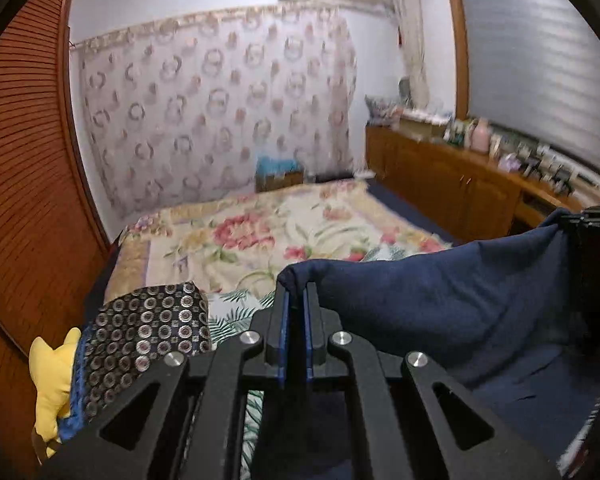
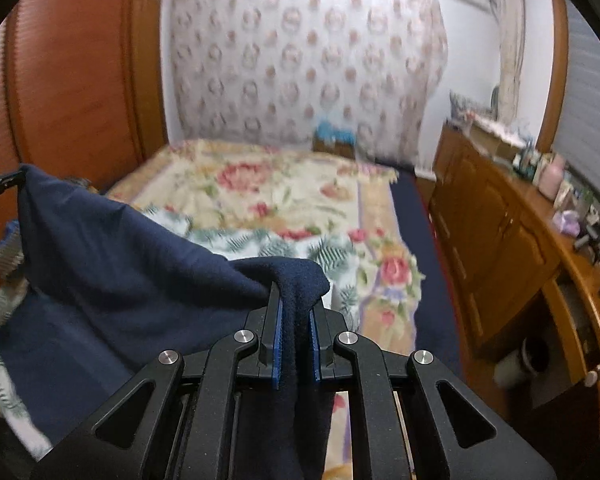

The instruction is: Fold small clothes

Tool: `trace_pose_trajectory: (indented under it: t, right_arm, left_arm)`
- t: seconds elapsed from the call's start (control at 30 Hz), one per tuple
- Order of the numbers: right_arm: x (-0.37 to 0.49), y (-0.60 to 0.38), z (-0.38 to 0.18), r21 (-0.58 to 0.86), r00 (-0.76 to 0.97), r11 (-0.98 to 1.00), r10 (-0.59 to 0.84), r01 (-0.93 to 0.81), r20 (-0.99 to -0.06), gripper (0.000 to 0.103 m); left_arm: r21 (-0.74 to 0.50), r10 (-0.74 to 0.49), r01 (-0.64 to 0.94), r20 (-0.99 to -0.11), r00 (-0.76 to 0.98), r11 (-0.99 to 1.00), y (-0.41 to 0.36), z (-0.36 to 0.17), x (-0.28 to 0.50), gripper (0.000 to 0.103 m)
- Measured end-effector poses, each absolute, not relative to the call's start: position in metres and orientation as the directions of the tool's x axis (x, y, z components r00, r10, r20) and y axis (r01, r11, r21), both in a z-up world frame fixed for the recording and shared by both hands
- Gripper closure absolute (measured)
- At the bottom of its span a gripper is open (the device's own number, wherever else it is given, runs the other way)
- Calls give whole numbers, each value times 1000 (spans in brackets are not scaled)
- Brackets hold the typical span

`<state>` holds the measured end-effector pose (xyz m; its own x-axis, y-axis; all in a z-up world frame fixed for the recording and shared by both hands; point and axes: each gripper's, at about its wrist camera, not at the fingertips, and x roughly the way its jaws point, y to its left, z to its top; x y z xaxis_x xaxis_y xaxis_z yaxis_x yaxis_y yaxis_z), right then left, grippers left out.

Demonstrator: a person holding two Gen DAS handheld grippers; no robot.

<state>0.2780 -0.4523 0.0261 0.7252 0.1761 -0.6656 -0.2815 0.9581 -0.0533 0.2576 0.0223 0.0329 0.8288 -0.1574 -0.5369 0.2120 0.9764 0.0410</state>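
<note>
A navy blue garment (image 1: 440,300) hangs stretched between my two grippers above the bed. My left gripper (image 1: 297,292) is shut on one top corner of it. My right gripper (image 2: 296,300) is shut on the other corner, with navy cloth (image 2: 140,264) bunched between the blue pads and draped down. In the left wrist view the right gripper (image 1: 592,218) shows at the far right, holding the cloth edge. In the right wrist view the left gripper (image 2: 0,184) shows at the far left. The garment's lower part sags toward the bed.
A floral bedspread (image 1: 252,236) covers the bed. A circle-patterned cloth (image 1: 148,332) and a yellow plush toy (image 1: 52,380) lie at the near left. A wooden cabinet (image 2: 500,240) with clutter runs along the right; a louvred wardrobe (image 1: 20,200) stands left.
</note>
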Motion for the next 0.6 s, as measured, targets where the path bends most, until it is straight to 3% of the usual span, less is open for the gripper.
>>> trace_pose_trajectory:
  t: [0.33, 0.4, 0.47, 0.53, 0.6]
  right_arm:
    - [337, -462, -21, 4, 673, 969, 175, -248, -719, 95]
    - [339, -461, -26, 4, 671, 969, 173, -245, -721, 88]
    - [340, -459, -27, -11, 673, 972, 155, -235, -724, 65]
    - [338, -459, -26, -13, 682, 973, 152, -230, -716, 51]
    - [329, -458, -25, -39, 691, 976, 124, -216, -713, 45]
  left_arm:
    - [8, -179, 237, -630, 756, 971, 6, -4, 308, 99]
    - [31, -160, 235, -648, 745, 972, 2, -8, 310, 98]
    - [53, -148, 241, -656, 740, 969, -3, -12, 303, 97]
    - [68, -143, 248, -660, 737, 966, -8, -14, 293, 94]
    - [61, -155, 260, -666, 730, 964, -9, -16, 280, 89]
